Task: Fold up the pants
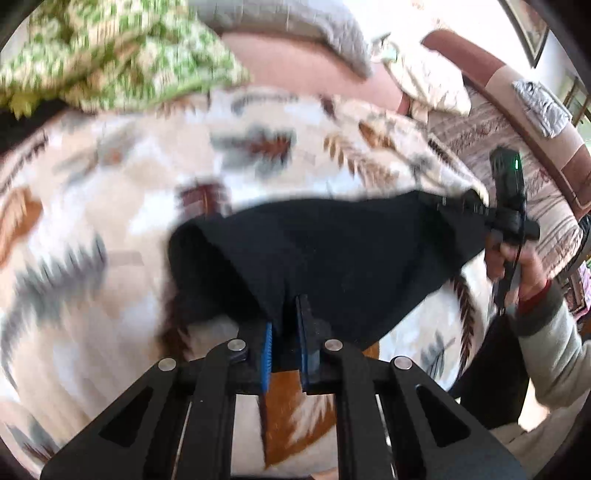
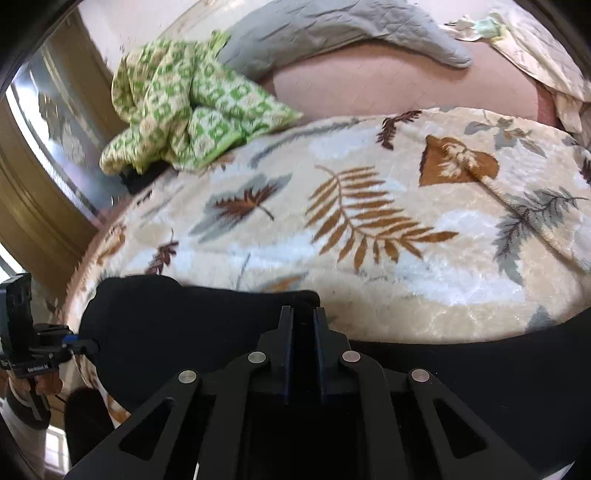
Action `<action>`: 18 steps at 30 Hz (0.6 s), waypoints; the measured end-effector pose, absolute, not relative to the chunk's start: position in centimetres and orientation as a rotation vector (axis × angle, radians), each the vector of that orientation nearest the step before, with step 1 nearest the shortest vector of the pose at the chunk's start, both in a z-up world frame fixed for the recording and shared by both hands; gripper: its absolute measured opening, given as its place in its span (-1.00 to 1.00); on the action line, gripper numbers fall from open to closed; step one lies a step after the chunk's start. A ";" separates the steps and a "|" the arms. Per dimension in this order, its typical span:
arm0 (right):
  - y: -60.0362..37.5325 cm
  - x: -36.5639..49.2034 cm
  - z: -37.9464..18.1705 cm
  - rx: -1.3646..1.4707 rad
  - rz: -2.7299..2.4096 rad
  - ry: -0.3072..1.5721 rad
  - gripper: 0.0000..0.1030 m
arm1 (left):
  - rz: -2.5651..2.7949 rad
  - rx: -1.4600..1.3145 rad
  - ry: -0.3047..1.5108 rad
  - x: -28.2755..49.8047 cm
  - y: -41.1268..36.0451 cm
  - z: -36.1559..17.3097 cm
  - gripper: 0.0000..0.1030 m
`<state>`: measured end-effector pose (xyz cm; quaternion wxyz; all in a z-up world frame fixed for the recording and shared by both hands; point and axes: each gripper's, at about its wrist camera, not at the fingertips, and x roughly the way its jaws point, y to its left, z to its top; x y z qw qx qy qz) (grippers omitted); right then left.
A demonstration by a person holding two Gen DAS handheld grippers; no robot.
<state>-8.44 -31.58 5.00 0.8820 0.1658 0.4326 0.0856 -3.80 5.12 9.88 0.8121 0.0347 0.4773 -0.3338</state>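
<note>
A: Describe the work surface.

B: A bed covered by a cream leaf-print blanket (image 2: pixel 388 229). A green patterned cloth (image 2: pixel 177 118) lies crumpled at its far left corner, just beside a grey quilt (image 2: pixel 332 33). A pale pillow (image 1: pixel 428 81) sits at the far right.

A: Location of the pants?

B: The black pants (image 1: pixel 332 258) are stretched between the two grippers, above the blanket's near edge. The left wrist view is motion-blurred.

A: Left gripper status?

B: The left gripper (image 1: pixel 287 306) has its blue-padded jaws pinching the near edge of the pants; black fabric fills the gap between them.

A: Right gripper status?

B: The right gripper (image 2: pixel 303 314) has its jaws drawn close on a black fold of the pants. In the left wrist view, the same gripper (image 1: pixel 476 206) holds the fabric's far right corner, with the person's right hand (image 1: pixel 517 266) on its handle.
</note>
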 end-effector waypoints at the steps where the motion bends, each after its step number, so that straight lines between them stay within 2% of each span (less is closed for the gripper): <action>1: -31.8 -8.4 5.3 0.368 0.178 0.888 -0.84 | -0.708 0.080 0.996 -3.1 5.0 10.5 -0.84; 5: -32.4 -7.7 6.0 0.421 0.160 0.852 -0.84 | -0.682 0.096 0.979 -0.7 4.8 10.7 -0.84; 10: -31.1 -6.2 3.8 0.385 0.154 0.933 -0.82 | -0.578 0.114 1.085 0.9 5.5 5.9 -0.84; 12: -31.0 -6.0 3.0 0.367 0.130 0.963 -0.68 | -0.562 0.064 1.109 1.2 6.6 5.2 -0.83; 14: -31.5 -6.5 3.2 0.376 0.098 0.959 -0.36 | -0.566 0.034 1.109 0.7 7.4 5.5 -0.81; 15: -31.7 -7.1 3.8 0.384 0.092 0.939 -0.11 | -0.566 0.049 1.091 0.3 7.7 6.0 -0.74; 16: -31.8 -7.6 4.3 0.380 0.093 0.919 -0.02 | -0.565 0.060 1.078 -0.1 7.8 6.4 -0.66; 17: -31.7 -8.3 4.9 0.365 0.100 0.900 -0.02 | -0.560 0.067 1.064 -0.4 8.1 6.8 -0.37; 18: -31.2 -9.0 5.6 0.344 0.119 0.884 -0.02 | -0.558 0.053 1.055 -0.6 8.6 7.0 0.04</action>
